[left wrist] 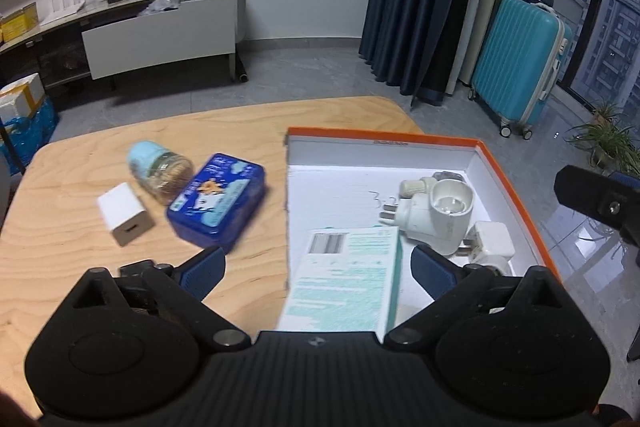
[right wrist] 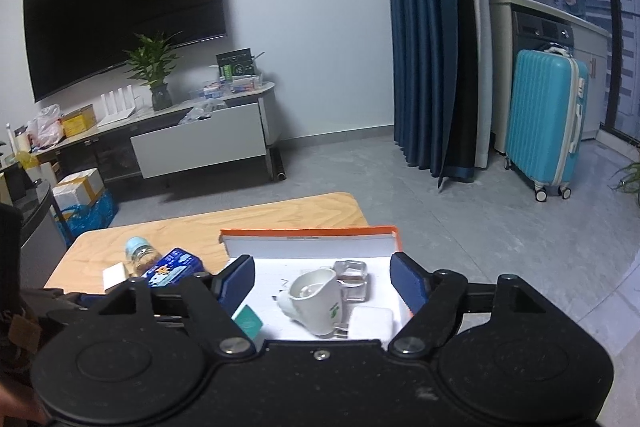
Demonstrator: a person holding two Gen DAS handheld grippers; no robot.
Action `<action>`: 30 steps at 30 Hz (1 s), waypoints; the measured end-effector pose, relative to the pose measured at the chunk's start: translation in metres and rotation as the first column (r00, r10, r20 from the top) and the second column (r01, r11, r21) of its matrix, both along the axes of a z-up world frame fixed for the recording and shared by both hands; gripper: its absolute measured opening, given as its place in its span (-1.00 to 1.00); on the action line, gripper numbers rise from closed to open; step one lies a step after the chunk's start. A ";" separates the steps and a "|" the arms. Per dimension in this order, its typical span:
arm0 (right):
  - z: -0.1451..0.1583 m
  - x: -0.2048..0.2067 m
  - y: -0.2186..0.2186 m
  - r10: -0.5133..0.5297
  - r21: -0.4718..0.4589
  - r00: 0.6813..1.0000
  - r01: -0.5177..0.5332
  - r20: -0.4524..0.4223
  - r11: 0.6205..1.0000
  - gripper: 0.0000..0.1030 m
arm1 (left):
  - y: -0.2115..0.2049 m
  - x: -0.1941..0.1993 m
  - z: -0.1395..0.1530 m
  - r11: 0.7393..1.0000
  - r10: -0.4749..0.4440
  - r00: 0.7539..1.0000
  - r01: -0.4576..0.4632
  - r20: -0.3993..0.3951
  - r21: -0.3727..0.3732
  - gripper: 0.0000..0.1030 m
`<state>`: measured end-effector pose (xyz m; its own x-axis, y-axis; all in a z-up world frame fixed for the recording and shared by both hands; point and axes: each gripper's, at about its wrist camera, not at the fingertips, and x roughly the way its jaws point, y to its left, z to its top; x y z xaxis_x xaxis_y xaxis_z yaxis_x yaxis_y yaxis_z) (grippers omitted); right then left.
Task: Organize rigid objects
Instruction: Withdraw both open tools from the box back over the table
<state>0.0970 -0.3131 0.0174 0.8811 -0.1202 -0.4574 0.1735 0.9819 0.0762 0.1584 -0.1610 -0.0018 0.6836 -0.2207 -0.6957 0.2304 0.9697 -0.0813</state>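
The left hand-held gripper [left wrist: 318, 269] is hanging over the near edge of the orange-rimmed box [left wrist: 516, 187], its blue pads spread wide. A white-and-teal printed carton [left wrist: 344, 283] is lying between them inside the box, with neither pad pressing on it. Its printing is too blurred to read.

The right hand-held gripper [right wrist: 324, 281] is also standing open over the same box, gripping nothing. Below its jaws a white plug-in adapter with a round socket [right wrist: 316, 301] is lying on the white box floor, a green mark on its side too small to read. A white charger block [right wrist: 370, 321] is sitting just beside it, and a clear square piece [right wrist: 354, 277] is lying behind it. Handwriting on the box floor [left wrist: 384, 201] is showing in the left wrist view, but I cannot make it out.

On the wooden tabletop [left wrist: 100, 291], left of the box, a blue tin with cartoon artwork [left wrist: 218, 201] is lying flat, its lettering unreadable. A small jar with a pale blue cap [left wrist: 160, 169] is lying on its side touching the tin, and a white cube charger [left wrist: 124, 213] is sitting near both.
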 end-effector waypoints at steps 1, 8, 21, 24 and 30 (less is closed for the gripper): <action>0.000 0.000 0.003 0.007 -0.002 1.000 -0.007 -0.001 1.000 0.73 | 0.004 -0.001 0.001 1.000 0.006 1.000 -0.006 0.001 0.000 0.99; 0.000 0.004 0.030 0.065 -0.013 0.998 -0.066 -0.022 0.998 0.73 | 0.033 -0.009 0.005 0.998 0.056 0.998 -0.056 0.003 -0.016 0.99; -0.006 0.016 0.079 0.172 -0.027 0.984 -0.173 -0.055 0.985 0.73 | 0.097 -0.017 0.001 0.982 0.183 0.983 -0.184 -0.013 -0.037 0.99; -0.008 0.019 0.087 0.191 -0.027 0.979 -0.193 -0.064 0.981 0.73 | 0.108 -0.017 -0.003 0.977 0.208 0.978 -0.209 -0.025 -0.044 0.99; -0.013 0.023 0.098 0.220 -0.025 0.972 -0.223 -0.078 0.974 0.73 | 0.125 -0.015 -0.014 0.968 0.247 0.968 -0.249 -0.050 -0.040 1.00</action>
